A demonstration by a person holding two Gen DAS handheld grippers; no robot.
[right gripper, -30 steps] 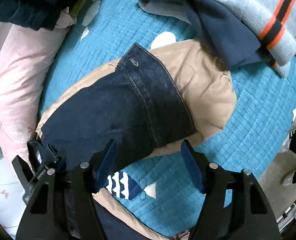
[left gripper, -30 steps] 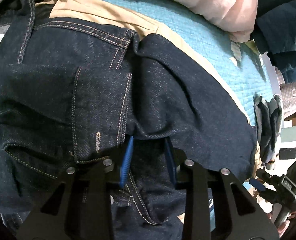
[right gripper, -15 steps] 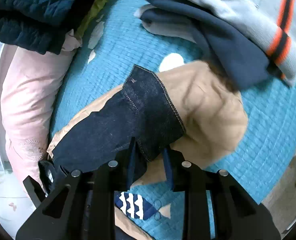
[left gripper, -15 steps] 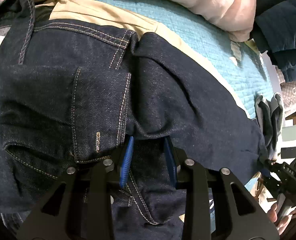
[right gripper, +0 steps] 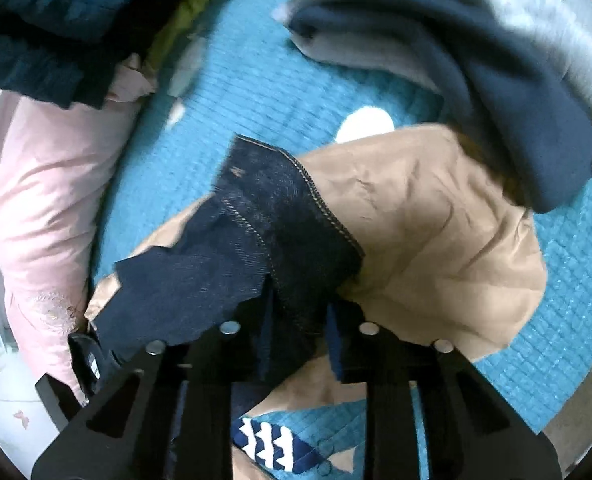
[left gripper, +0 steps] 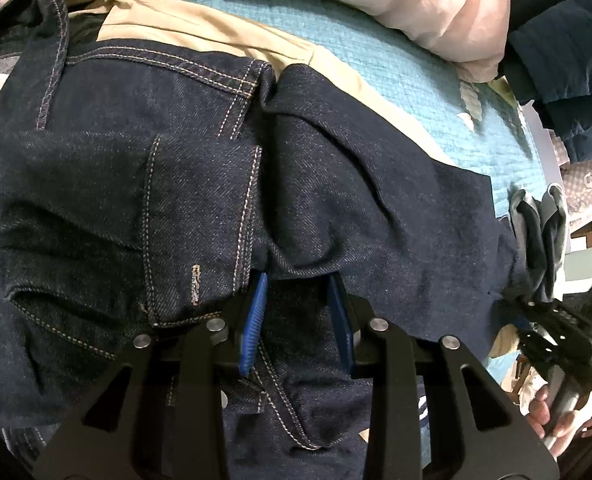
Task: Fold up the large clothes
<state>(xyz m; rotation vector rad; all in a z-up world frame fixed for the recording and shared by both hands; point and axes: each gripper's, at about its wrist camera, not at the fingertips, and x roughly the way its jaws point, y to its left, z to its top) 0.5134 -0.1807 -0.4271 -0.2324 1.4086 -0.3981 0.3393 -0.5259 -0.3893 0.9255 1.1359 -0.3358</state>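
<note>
Two grippers are engaged on one garment, a dark denim jacket lying on a bed with a teal quilt, partly over a tan garment. The left gripper sits at the body end near the collar and label, its blue pads narrowed onto a fold of denim; it appears to be gripping that fold, though the contact itself is hidden under the cloth. The right gripper is closed on the sleeve just short of the cuff. In the left view the sleeve runs out to the right, away from the body toward the right gripper, so its long axis joins the two grippers. The cuff points away from the right gripper, toward the heaped clothes. Judgement: the fold in hand carries the sleeve inward across the body; the right gripper is the nearer one to do it.
</note>
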